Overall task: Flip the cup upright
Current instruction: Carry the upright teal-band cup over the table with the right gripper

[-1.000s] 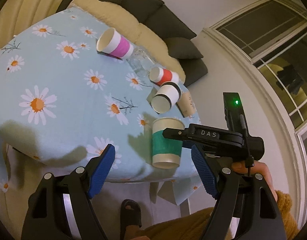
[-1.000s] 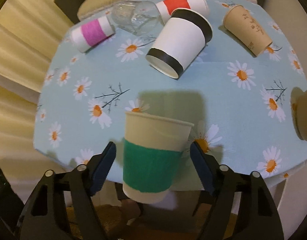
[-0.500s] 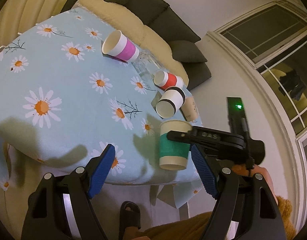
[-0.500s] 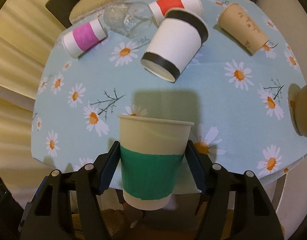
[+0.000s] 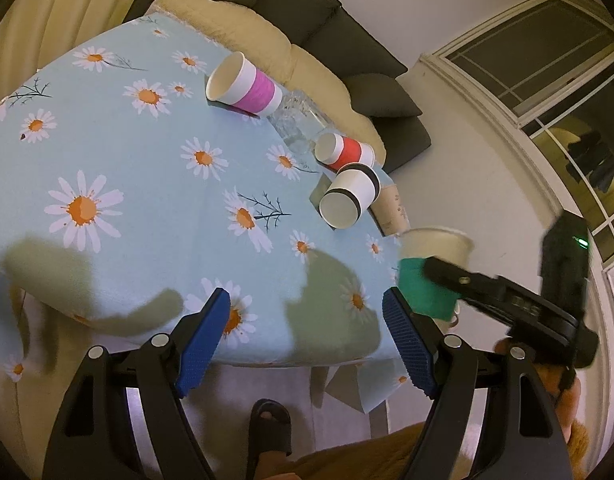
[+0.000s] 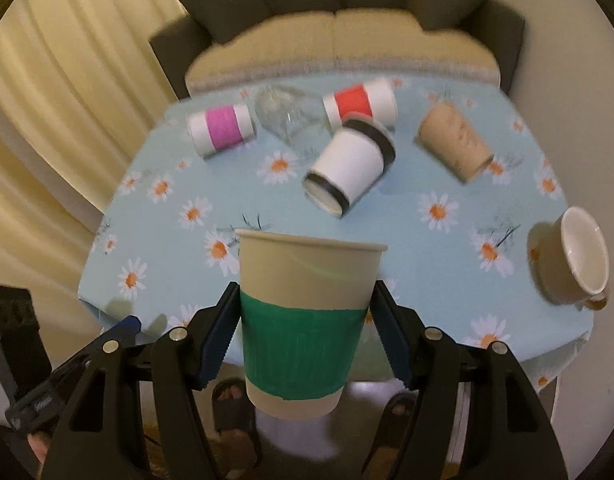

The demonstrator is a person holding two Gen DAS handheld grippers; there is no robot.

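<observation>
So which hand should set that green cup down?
The right gripper: it already clamps the green cup upright, beside the table. The left gripper is open and empty.

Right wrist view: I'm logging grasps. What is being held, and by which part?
The right gripper clamps the green-banded paper cup, upright, by the sides of its green band. The left gripper holds nothing.

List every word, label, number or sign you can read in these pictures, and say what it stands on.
None can be read for certain.
Brown cup: dark printed marks, too blurred to read.
Right gripper: pale lettering on its arm, blurred.
Left gripper: small pale lettering on its arm, too small to read.
Green-banded cup: no print visible.
</observation>
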